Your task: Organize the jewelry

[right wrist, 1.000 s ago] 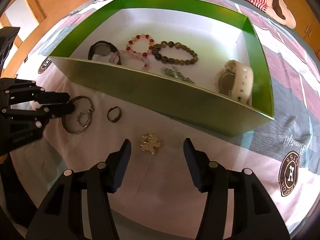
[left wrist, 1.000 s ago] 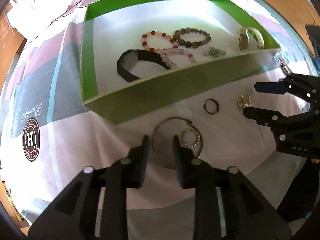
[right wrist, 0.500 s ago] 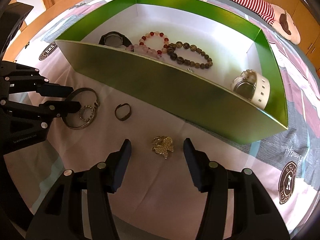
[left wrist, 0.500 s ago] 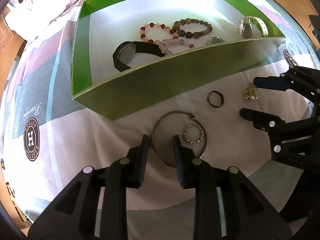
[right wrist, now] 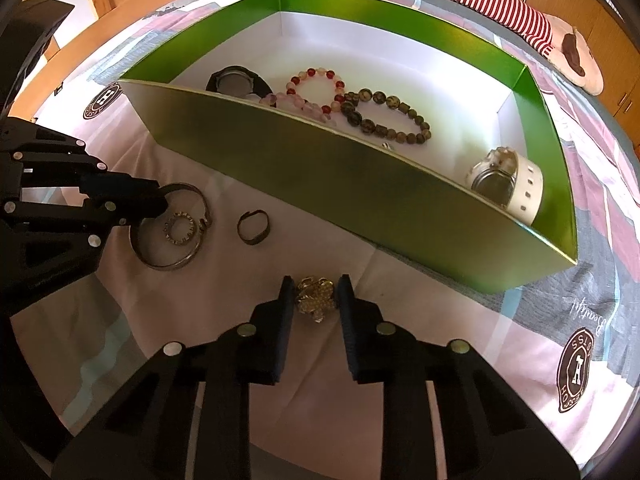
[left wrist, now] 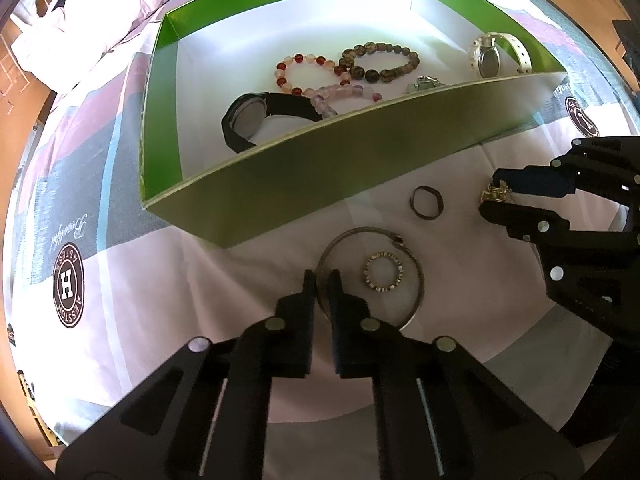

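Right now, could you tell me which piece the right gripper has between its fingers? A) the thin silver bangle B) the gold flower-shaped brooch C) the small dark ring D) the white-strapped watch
B: the right gripper has closed around the gold flower-shaped brooch on the bedspread.

Both wrist views steeply downward, close, sharing green box [left wrist: 320, 168]

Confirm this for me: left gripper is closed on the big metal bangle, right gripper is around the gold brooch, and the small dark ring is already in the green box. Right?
Not quite. The small dark ring is not in the green box; the right wrist view shows it on the bedsheet in front of the box. The left gripper on the big metal bangle and the right gripper around the gold brooch are as you said.
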